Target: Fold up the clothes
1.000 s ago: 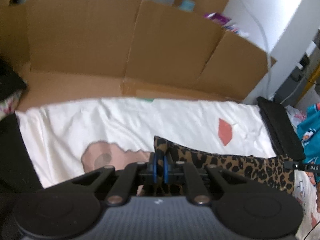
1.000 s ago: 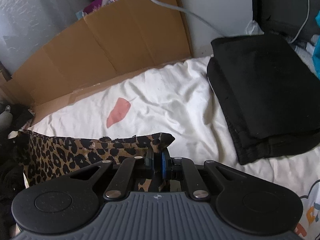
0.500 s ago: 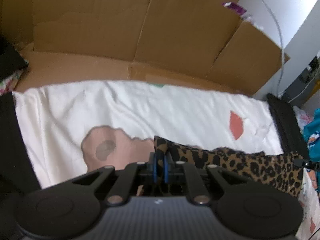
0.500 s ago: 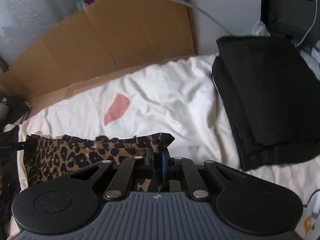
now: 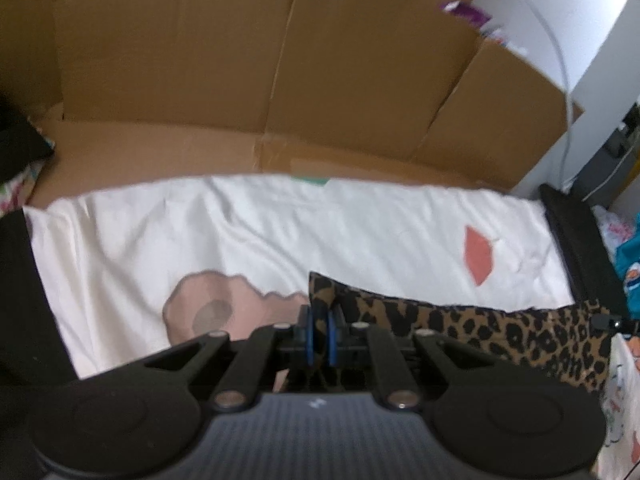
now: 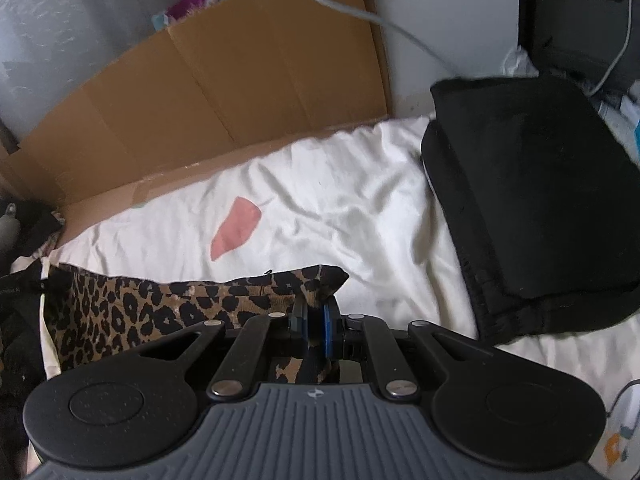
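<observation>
A leopard-print garment is stretched between my two grippers above a white sheet. My left gripper is shut on the garment's left corner. My right gripper is shut on its right corner, and the garment runs off to the left in the right wrist view. The cloth's top edge is taut and the rest hangs below, partly hidden by the gripper bodies.
Flattened cardboard stands along the back of the sheet. A folded black garment lies on the sheet to the right. Dark cloth lies at the left edge. A grey cable hangs across the wall.
Both grippers have moved forward toward the cardboard with the leopard-print garment still held between them. The view has tilted up a little.
</observation>
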Tool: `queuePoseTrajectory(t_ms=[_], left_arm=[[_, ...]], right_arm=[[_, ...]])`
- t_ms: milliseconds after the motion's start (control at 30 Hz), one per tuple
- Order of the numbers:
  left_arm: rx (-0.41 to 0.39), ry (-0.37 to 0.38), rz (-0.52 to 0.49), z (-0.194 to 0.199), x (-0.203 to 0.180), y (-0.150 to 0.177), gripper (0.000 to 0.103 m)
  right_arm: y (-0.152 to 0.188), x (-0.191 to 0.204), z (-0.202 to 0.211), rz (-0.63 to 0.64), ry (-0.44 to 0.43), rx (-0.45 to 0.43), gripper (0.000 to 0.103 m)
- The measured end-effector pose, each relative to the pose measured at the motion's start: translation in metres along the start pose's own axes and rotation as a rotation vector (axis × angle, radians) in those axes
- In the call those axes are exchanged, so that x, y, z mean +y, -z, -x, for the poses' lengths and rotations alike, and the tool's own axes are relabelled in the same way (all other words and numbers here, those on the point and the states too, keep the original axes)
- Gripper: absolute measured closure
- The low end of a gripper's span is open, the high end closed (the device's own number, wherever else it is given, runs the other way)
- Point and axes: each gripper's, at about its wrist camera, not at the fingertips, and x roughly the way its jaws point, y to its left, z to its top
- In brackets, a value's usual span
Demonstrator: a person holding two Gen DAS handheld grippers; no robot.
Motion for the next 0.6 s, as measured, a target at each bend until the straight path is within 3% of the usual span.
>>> queuePoseTrajectory(t_ms=[167, 467, 600], left_arm=[[0.036, -0.014, 0.043, -0.022, 0.007, 0.005, 0.095], [0.042, -0.071, 0.043, -0.027, 0.002, 0.005, 0.094], [0.045, -0.096, 0.043, -0.029, 0.000, 0.005, 0.083]], right_arm=[[-0.002, -0.009, -0.027, -0.057, -0.006, 0.042, 0.097], [0.002, -0.010, -0.047, -0.051, 0.003, 0.075, 0.095], [0.001, -0.010, -0.047, -0.053, 0.019, 0.091, 0.082]])
